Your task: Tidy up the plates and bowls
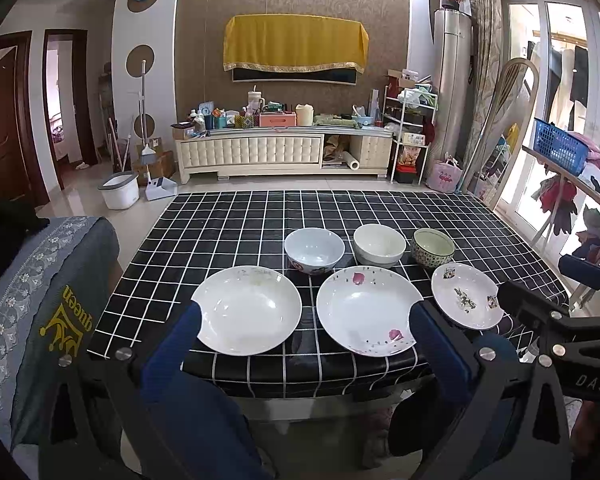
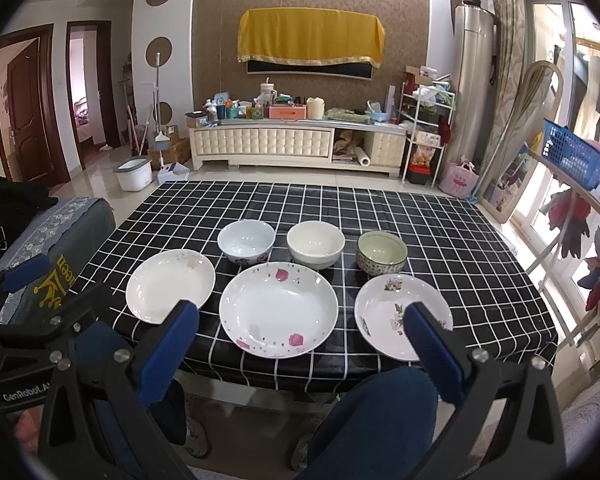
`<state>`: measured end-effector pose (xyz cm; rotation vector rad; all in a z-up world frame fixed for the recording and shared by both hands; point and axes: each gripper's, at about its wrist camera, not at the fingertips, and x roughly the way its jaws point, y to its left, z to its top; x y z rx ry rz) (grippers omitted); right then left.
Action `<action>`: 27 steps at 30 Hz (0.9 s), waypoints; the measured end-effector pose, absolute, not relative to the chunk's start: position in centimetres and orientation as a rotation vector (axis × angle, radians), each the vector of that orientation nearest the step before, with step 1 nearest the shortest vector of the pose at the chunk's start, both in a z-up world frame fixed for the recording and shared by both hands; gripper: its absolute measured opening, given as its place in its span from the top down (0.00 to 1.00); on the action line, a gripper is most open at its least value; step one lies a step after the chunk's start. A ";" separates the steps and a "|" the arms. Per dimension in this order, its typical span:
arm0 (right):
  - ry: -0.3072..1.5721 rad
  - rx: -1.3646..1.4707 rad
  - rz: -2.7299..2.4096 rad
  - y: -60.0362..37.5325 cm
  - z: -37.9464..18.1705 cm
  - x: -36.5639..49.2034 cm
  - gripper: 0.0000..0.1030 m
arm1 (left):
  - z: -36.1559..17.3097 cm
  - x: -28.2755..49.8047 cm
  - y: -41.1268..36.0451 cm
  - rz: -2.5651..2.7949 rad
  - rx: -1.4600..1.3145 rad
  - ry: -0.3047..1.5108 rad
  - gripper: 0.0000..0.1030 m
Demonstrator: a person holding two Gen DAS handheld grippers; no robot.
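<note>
resting on the checked table are 3 plates and 3 bowls, both grippers' fingers spread.

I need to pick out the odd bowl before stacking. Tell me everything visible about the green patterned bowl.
The green patterned ceramic bowl stands upright and looks empty at the right end of the back row on the black checked tablecloth. Pale green glossy inside, dark dotted pattern outside. It stands just behind the small flower-printed plate; contact is unclear.

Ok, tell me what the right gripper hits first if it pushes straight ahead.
Likely the rose-petal plate: it lies centred between the open right gripper fingers, nearest the table's front edge. Height is unclear, so it might pass over.
</note>
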<state>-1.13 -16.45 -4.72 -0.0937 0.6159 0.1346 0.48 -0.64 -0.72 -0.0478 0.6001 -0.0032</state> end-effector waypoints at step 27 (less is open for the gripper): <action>0.631 -0.088 0.133 -16.2 -3.3 1.3 0.00 | 0.2 1.0 -0.3 0.004 -0.044 0.605 0.00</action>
